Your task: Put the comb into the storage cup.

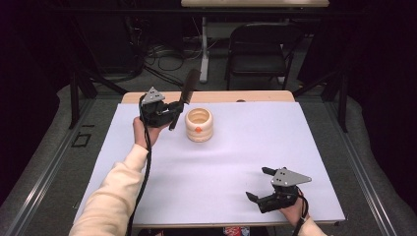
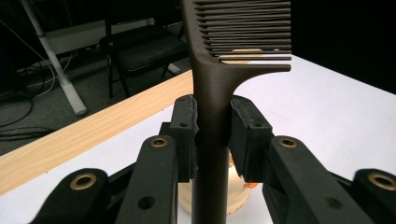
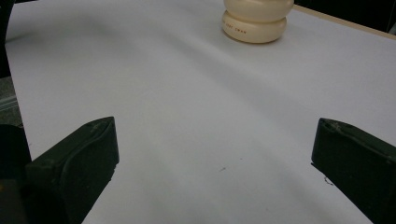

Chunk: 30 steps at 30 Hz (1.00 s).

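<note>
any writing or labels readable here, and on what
Nothing can be read for certain.
Ribbed cream container: a short line of small dark print on its lowest ring, too blurred to read.
Same container, high view: a small orange mark on its side, no letters legible.
Brown comb in the left gripper: no text.

White-topped table [image 1: 221,167], wood-edged, with a ribbed cream pot [image 1: 198,125].

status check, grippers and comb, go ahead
Left gripper shut on comb, beside cream holder. Right gripper open, empty, low on white table. Nothing in the way.
</note>
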Tool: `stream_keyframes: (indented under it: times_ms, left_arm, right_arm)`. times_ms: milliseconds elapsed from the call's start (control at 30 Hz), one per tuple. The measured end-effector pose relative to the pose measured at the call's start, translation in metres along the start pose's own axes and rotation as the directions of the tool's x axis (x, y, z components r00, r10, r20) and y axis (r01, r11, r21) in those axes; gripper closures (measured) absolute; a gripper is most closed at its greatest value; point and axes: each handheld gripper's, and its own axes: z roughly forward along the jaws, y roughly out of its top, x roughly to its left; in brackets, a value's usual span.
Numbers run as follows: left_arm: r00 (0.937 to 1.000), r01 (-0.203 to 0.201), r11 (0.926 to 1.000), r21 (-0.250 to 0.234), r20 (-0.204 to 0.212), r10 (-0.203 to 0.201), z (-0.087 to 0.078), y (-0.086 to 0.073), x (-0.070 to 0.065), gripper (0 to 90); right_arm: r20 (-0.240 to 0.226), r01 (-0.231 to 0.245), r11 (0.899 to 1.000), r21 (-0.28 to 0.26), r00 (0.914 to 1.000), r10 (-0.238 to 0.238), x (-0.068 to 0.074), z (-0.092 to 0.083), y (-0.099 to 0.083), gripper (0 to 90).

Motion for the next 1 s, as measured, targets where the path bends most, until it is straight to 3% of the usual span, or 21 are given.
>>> stream_keyframes:
  times_ms: [1000]
  left_arm:
    - [1.0, 0.005, 0.9996, -0.026, 0.009, -0.005, 0.014, 0.01, -0.004, 72.7]
  right_arm:
    - [0.001, 0.0, 1.0, -0.001, 1.0, 0.0, 0.0, 0.0, 0.0, 0.0]
